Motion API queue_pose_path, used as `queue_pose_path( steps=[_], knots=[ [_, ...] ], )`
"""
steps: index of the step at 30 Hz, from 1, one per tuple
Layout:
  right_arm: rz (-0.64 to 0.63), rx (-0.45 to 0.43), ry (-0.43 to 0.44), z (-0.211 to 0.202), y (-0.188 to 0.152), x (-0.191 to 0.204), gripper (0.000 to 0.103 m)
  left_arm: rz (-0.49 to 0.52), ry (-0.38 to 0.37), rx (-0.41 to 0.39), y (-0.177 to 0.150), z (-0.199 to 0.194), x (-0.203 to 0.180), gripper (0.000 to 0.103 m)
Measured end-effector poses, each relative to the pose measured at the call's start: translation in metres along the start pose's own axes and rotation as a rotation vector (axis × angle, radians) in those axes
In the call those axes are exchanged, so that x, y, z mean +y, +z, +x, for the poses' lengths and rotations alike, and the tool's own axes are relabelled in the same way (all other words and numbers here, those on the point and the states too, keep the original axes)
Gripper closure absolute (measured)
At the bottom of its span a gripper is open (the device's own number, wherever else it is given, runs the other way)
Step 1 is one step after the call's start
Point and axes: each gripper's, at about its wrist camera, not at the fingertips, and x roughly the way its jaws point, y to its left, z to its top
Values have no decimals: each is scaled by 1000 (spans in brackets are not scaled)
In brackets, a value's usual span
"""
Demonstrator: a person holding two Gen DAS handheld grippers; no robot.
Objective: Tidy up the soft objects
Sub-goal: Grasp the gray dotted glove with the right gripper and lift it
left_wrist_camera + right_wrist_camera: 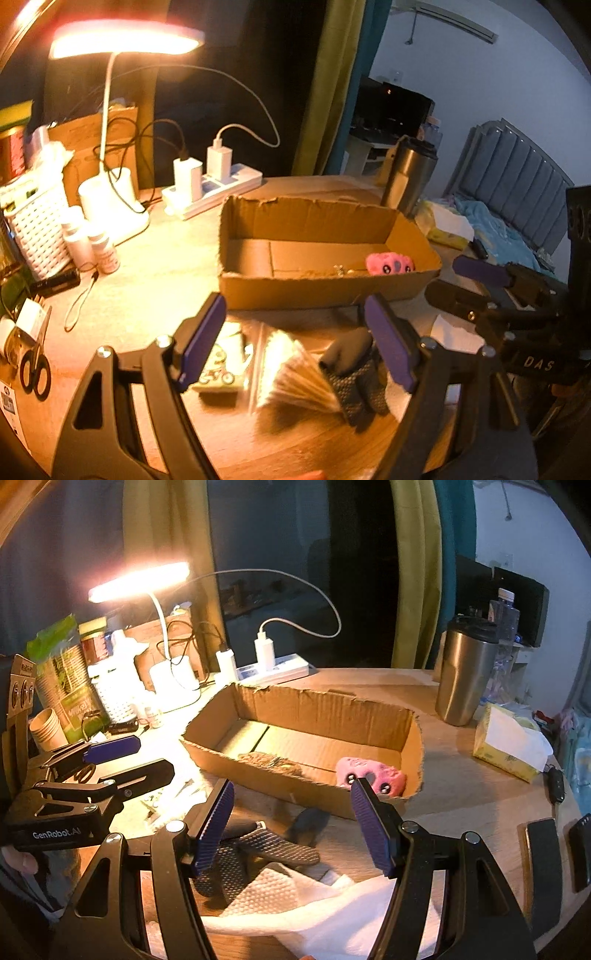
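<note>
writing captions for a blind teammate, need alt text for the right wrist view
The open right gripper hovers over a dark textured glove and white paper towel on a wooden table, facing a shallow brown cardboard box with a pink plush toy in its near right corner. The left gripper is at the left, open.

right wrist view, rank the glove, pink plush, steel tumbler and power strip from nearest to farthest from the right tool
1. Glove: on the table just under the open right tool, toward its left finger.
2. Pink plush: in the cardboard box's near right corner.
3. Steel tumbler: beyond the box, right.
4. Power strip: behind the box, left of centre.
</note>
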Motion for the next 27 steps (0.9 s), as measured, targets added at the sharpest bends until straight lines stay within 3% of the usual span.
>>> queue_pose_path(
  steps=[27],
  knots=[
    [-39,148,47,58,-21,55,34,-110,21,41,-37,5,67,24]
  ],
)
